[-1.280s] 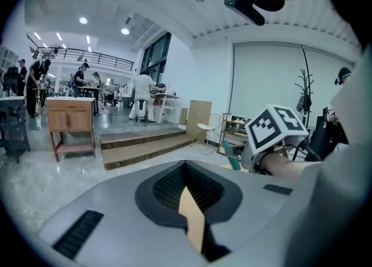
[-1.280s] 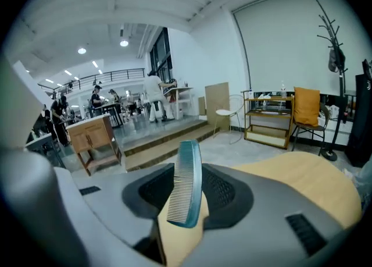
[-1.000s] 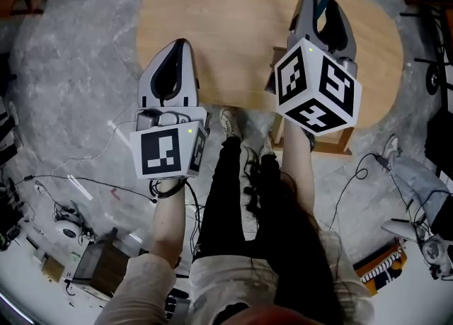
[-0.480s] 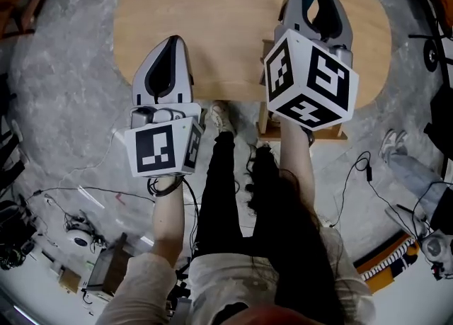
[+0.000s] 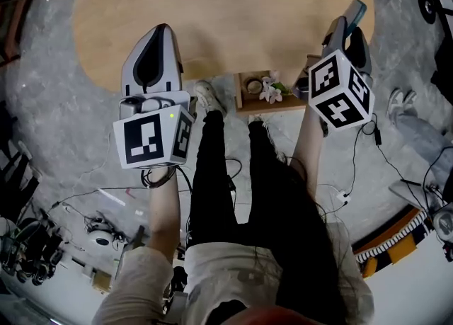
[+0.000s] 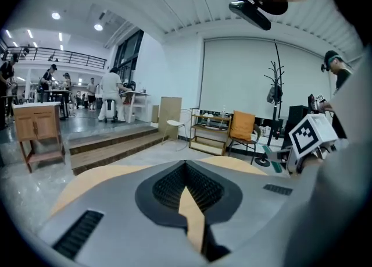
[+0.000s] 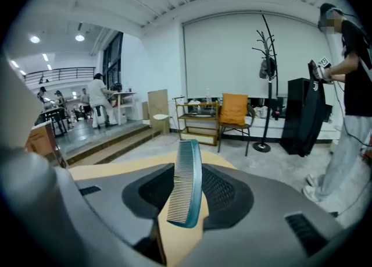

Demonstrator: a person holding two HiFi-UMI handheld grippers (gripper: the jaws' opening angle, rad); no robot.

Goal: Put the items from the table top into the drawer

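Right gripper (image 5: 347, 26) swung right — jaws clamp comb (image 5: 354, 10).

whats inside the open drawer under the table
A small round item and a white flower sprig lie in the drawer. Its right end is hidden behind the right gripper holding a comb, its back under the table.

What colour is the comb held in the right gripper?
Teal, a dark blue-green. The comb shows best in the right gripper view, clamped between the jaws.
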